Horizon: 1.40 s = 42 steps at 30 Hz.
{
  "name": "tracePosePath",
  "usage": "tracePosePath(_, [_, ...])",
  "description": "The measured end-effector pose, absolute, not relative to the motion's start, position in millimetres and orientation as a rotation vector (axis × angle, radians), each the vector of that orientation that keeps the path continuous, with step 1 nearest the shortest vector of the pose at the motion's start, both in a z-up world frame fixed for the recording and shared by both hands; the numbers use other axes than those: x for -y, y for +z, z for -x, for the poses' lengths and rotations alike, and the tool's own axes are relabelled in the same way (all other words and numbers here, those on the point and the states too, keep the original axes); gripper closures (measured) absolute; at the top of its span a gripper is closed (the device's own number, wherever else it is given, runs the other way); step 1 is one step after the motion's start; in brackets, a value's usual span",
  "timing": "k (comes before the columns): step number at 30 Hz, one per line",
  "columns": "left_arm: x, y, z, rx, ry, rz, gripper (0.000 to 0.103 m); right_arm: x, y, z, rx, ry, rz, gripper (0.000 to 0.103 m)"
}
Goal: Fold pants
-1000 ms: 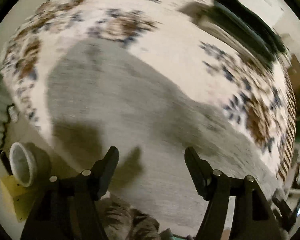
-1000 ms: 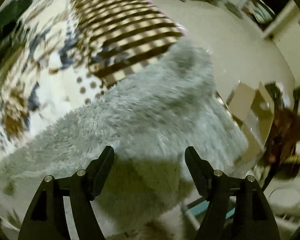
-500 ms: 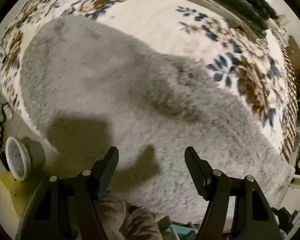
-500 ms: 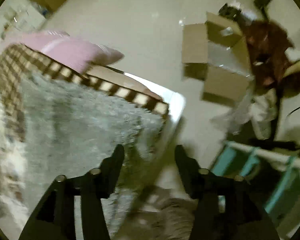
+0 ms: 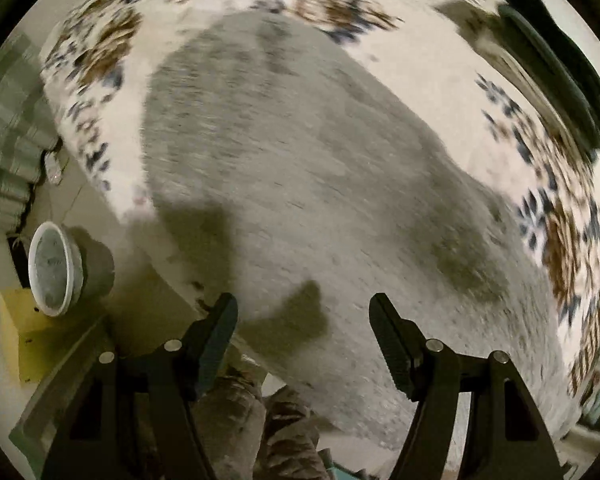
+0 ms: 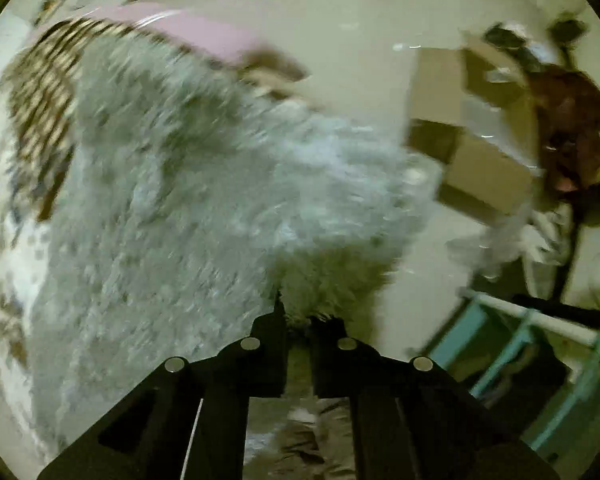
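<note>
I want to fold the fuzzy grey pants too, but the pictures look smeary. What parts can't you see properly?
- Fuzzy grey pants: left wrist view, motion blur hides legs, waistband and seams.
- Pants edge pinched by the right gripper: right wrist view, blur and the black fingers hide which part it is.
- Left gripper: open above the pants; whether it touches them is unclear.
- Brown cardboard boxes: right wrist view, contents blurred.

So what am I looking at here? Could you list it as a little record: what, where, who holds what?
garment: fluffy grey pants, spread flat
surface: bed with a flowered cover
left tongs: open above the pants, holding nothing
right tongs: jaws have just closed, pinching the edge of the pants
beside the bed: white bowl, cardboard boxes on the floor
</note>
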<state>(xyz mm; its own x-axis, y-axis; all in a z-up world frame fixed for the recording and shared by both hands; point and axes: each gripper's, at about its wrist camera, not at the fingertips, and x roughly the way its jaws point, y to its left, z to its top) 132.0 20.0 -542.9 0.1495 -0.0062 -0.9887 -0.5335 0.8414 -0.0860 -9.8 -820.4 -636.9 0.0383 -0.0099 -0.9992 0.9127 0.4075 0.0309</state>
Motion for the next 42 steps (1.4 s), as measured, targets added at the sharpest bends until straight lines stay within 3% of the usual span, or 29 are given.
tracePosePath(3, [-40.6,-549.5,-133.9,-1.377,0.433,0.512,0.037,815.2,-634.4,4.4,-1.432,-0.873,-0.928,0.086])
tracePosePath(5, [-54.3,-549.7,-133.4,-1.371,0.439,0.527,0.037,795.4,-614.9,-15.0,-1.467,-0.850,-0.866,0.057])
tracePosePath(7, [-65.1,-545.2,-134.8,-1.358,0.452,0.514,0.037,756.7,-591.4,-39.7,-1.453,-0.777,-0.849,0.048])
tracePosePath(11, [-90.6,-538.9,-142.3,-1.329,0.471,0.502,0.037,642.9,-574.9,-105.0,-1.490,-0.479,-0.946,0.048])
tracePosePath(14, [-110.1,-537.6,-149.4,-1.305,0.488,0.523,0.037,542.2,-602.9,-167.9,-1.577,-0.248,-1.120,0.048])
tracePosePath(19, [-132.6,-541.0,-164.2,-1.276,0.494,0.517,0.037,438.3,-646.1,-239.6,-1.690,-0.200,-1.121,0.049])
tracePosePath(21, [-141.5,-545.6,-168.3,-1.274,0.489,0.537,0.037,416.6,-662.3,-252.0,-1.722,-0.247,-1.109,0.082])
tracePosePath(22, [-144.8,-547.3,-169.5,-1.276,0.487,0.544,0.037,413.4,-662.1,-255.7,-1.719,-0.301,-1.069,0.088])
tracePosePath(28, [-164.9,-559.8,-167.7,-1.284,0.497,0.589,0.037,450.8,-637.3,-266.4,-1.546,-0.407,-1.108,0.091])
tracePosePath(30, [-171.4,-564.0,-166.0,-1.292,0.502,0.619,0.037,455.0,-647.8,-268.2,-1.602,-0.405,-1.108,0.089])
tracePosePath(33, [-179.3,-565.5,-165.1,-1.293,0.506,0.646,0.037,437.3,-649.5,-287.4,-1.804,-0.274,-0.925,0.063])
tracePosePath(35, [-184.1,-563.7,-165.8,-1.286,0.505,0.654,0.037,424.9,-620.2,-301.3,-1.777,-0.207,-0.758,0.042])
tracePosePath(39, [-191.9,-560.2,-169.5,-1.267,0.505,0.660,0.037,397.8,-591.0,-331.2,-1.721,-0.100,-0.639,0.040])
tracePosePath(42, [-195.0,-559.5,-172.7,-1.260,0.508,0.664,0.037,376.2,-611.9,-358.1,-1.762,-0.070,-0.659,0.040])
